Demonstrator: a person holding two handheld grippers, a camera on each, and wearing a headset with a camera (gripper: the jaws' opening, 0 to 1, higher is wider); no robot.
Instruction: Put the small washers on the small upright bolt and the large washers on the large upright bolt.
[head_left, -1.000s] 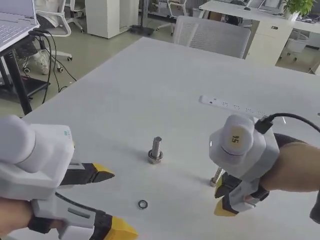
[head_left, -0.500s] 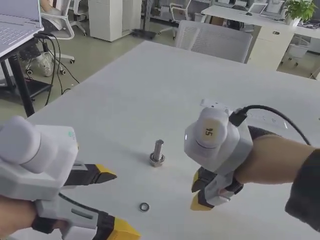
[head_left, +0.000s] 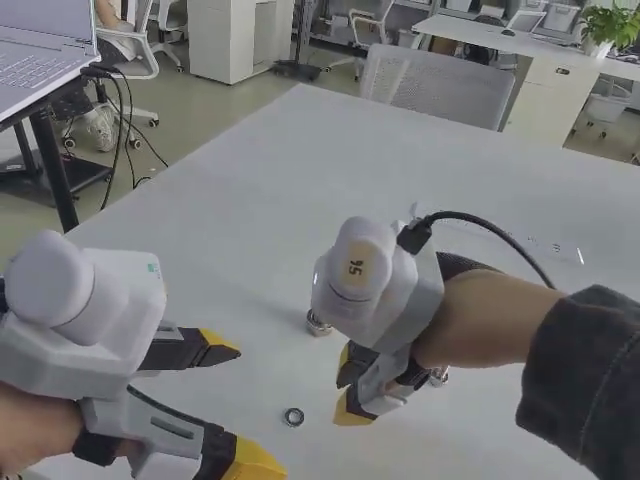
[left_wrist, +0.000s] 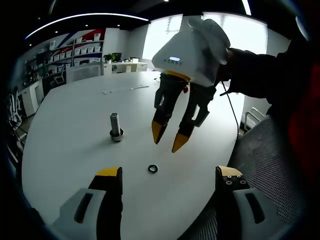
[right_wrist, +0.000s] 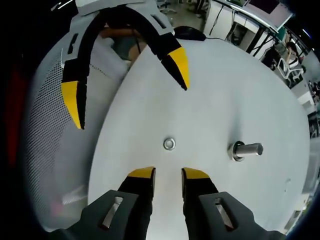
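Two hand-held grippers over the table, both empty.
The left gripper (head_left: 256, 410) sits low at the near left, gripped by a hand (head_left: 30, 432), its jaws spread wide and pointing right. The right gripper (head_left: 346, 388) hangs in the middle, tipped down toward the near side, jaws only a narrow gap apart. Its forearm (head_left: 480, 320) comes in from the right, bare at the wrist, then in a dark sleeve (head_left: 590, 385).

A laptop (head_left: 35, 45) far left, grey chair (head_left: 440, 85) behind white table (head_left: 300, 170).

"15" sticker (head_left: 356, 267) on right claw (head_left: 347, 386)
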